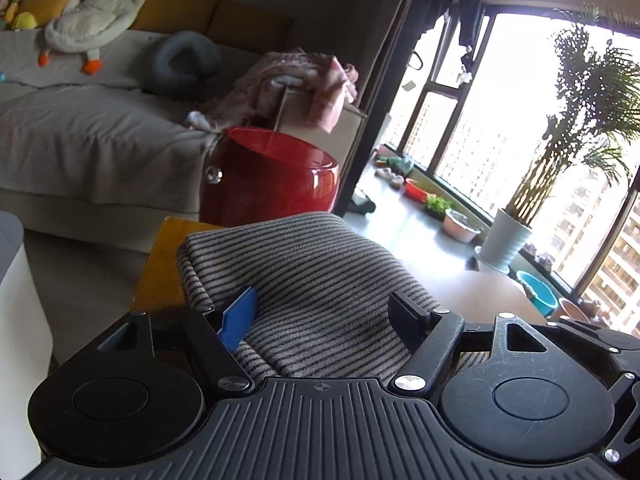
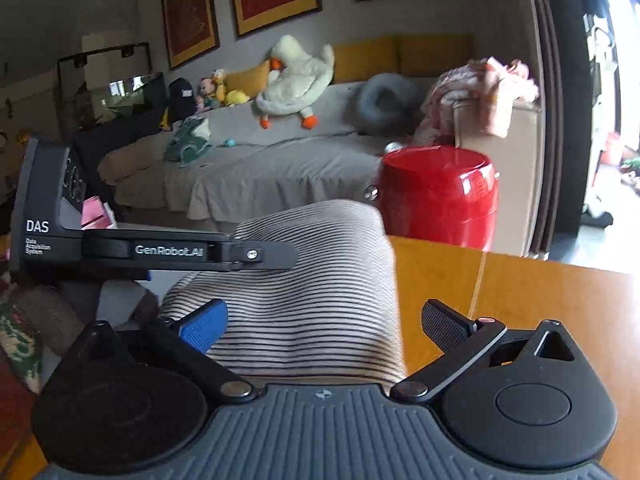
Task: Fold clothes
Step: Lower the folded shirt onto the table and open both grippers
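Observation:
A folded grey garment with thin black stripes (image 1: 320, 268) lies on the orange wooden table (image 1: 158, 268). My left gripper (image 1: 324, 316) is open and low over the garment's near part, which spreads between the blue pad (image 1: 240, 316) and the black pad (image 1: 408, 314). In the right wrist view the same striped garment (image 2: 316, 280) bulges up in front of my open right gripper (image 2: 324, 327). Its blue pad (image 2: 204, 326) rests on the cloth and its black pad (image 2: 444, 326) hangs over bare table (image 2: 520, 304). The left gripper's housing (image 2: 172, 250) crosses the cloth's left side.
A glossy red stool (image 1: 272, 176) (image 2: 438, 196) stands just beyond the table's far edge. Behind it is a grey-covered sofa (image 2: 248, 168) with a plush duck (image 2: 296, 80) and a pink blanket on a box (image 1: 304, 80). A white object (image 1: 16, 300) stands at the left.

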Tool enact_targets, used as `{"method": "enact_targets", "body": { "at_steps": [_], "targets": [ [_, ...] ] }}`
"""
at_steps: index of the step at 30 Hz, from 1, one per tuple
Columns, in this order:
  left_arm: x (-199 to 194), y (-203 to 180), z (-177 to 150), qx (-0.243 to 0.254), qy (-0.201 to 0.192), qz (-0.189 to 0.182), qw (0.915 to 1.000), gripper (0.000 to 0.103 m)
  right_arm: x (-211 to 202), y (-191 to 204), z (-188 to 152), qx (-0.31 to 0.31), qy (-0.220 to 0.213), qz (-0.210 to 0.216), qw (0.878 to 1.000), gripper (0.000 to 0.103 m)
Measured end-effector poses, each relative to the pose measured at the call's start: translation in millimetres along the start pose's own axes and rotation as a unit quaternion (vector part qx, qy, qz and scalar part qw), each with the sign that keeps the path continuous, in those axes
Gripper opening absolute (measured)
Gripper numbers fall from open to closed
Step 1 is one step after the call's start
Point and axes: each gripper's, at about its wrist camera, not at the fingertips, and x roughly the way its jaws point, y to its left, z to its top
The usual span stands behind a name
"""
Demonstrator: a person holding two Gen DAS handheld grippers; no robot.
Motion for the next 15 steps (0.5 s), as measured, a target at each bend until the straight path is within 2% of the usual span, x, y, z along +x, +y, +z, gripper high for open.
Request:
{"method": "enact_targets", "body": {
  "at_steps": [2, 7, 9, 12, 15],
  "targets": [
    [-1.2, 0.8, -2.2, 0.000, -0.002, 0.000, 1.0000, 0.078, 16.7, 13.1, -7.9, -0.049, 0.037, -0.028, 0.998, 0.103],
    [-4.5, 4.8, -7.3, -0.003, -0.011, -0.004, 0.9999, 0.078, 13.1, 11.3, -9.3, -0.042, 0.036, -0.022, 0.998, 0.103],
    [-6.6, 8.0, -8.9, -0.011, -0.016, -0.007, 0.9998, 0.078, 4.0, 0.0, -4.0, -0.015, 0.028, 0.000, 0.999, 0.103],
    [-10.8, 17.5, -13.2, -0.034, -0.029, -0.024, 0.9987, 0.078, -13.7, -29.1, 7.2, 0.057, 0.008, 0.034, 0.998, 0.103],
    [-11.9, 24.5, -16.2, -0.053, -0.039, -0.038, 0.9971, 0.078, 6.4, -39.5, 18.4, 0.083, 0.011, 0.039, 0.996, 0.103]
  ]
}}
